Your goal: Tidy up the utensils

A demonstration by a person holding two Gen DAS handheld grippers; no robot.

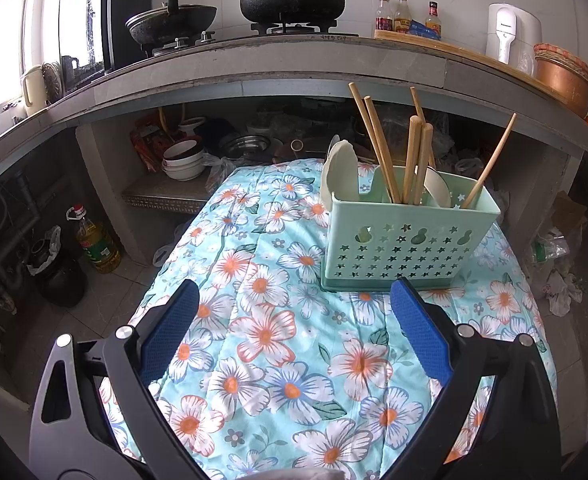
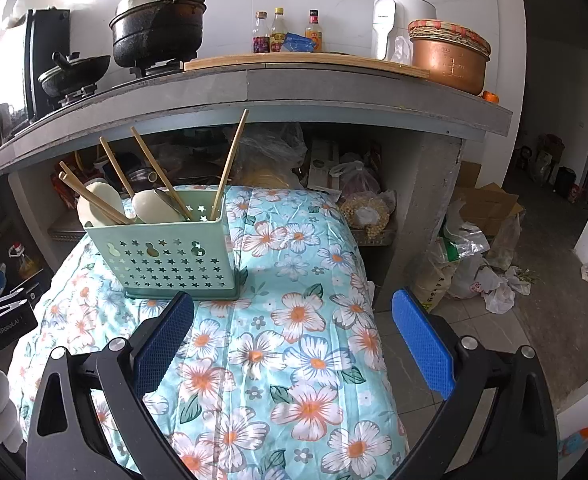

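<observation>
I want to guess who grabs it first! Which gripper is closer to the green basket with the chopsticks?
It's close, maybe the left. The left gripper sits just before the green basket, which is ahead to its right. For the right gripper, the basket is ahead to its left. Both are open and empty.

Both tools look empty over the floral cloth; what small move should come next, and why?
Probably pull both back and stop: the left tool and right tool are open and empty, the chopsticks and spoons already stand in the green caddy, and none are visible on the cloth.
</observation>
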